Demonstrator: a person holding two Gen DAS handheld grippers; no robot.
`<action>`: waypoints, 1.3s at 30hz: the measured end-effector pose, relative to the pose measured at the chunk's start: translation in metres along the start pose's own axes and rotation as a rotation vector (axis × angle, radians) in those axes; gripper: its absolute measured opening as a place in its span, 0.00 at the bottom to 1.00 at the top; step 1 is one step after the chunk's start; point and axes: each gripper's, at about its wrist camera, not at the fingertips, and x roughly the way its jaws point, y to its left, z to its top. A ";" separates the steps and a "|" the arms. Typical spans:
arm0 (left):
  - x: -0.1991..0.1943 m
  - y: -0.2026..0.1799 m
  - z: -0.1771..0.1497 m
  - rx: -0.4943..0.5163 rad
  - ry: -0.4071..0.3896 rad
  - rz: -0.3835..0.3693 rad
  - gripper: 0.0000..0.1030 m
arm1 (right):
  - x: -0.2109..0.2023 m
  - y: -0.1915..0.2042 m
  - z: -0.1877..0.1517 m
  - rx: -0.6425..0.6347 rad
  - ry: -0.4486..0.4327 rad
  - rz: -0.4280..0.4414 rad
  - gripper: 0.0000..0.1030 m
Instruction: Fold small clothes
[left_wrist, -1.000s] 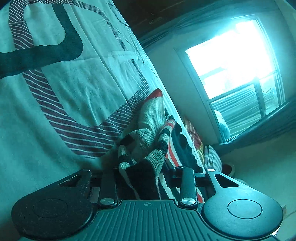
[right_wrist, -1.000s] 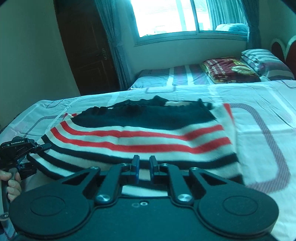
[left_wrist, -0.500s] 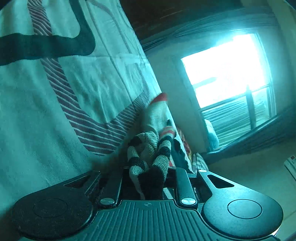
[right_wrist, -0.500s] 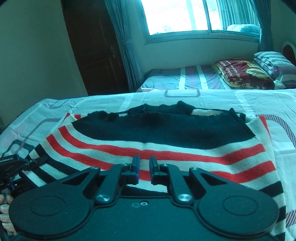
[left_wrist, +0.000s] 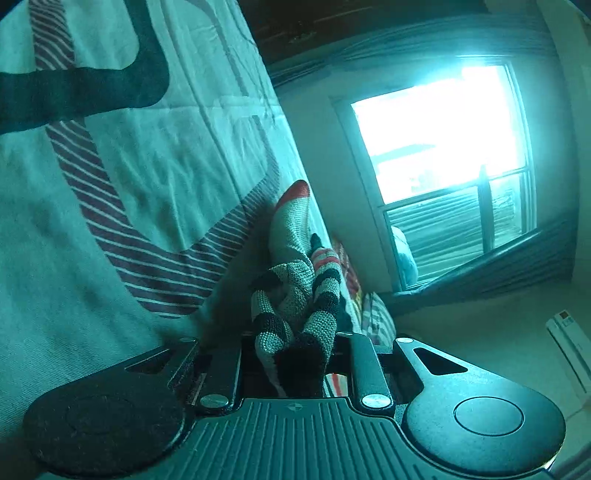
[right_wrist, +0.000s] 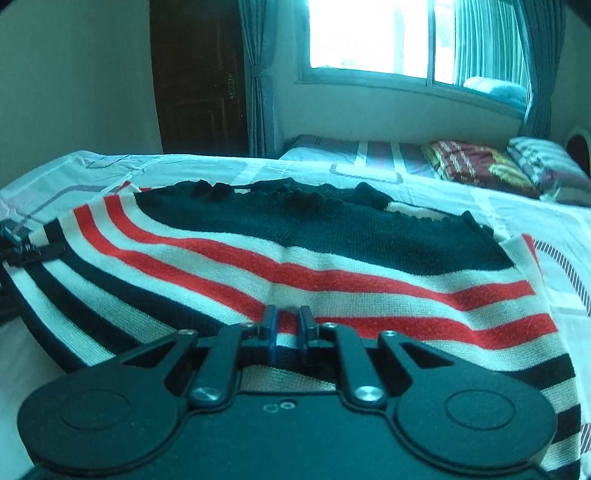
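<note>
Striped knit sweater (right_wrist: 314, 266) pinched in both jaws, spread on bed (right_wrist: 517, 206)

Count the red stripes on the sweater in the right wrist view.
2. Both cross the striped sweater below its black upper part: the upper red stripe and the lower red stripe nearer the right gripper. More may lie hidden underneath.

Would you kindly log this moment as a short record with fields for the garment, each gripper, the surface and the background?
garment: striped knit sweater, black, red and white, spread over the bed
left gripper: shut on a bunched edge of the sweater
right gripper: shut on the near edge of the sweater
surface: bed sheet, pale with striped loop pattern
background: window, dark door, pillows
</note>
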 end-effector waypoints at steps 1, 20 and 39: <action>-0.001 -0.002 0.000 0.003 0.001 -0.006 0.18 | 0.000 0.000 -0.001 0.002 -0.005 -0.002 0.12; 0.085 -0.205 -0.072 0.470 0.337 -0.162 0.18 | -0.034 -0.103 -0.014 0.767 -0.041 0.184 0.44; 0.079 -0.162 -0.043 0.630 0.360 0.071 0.70 | -0.080 -0.178 -0.051 1.062 0.022 0.347 0.85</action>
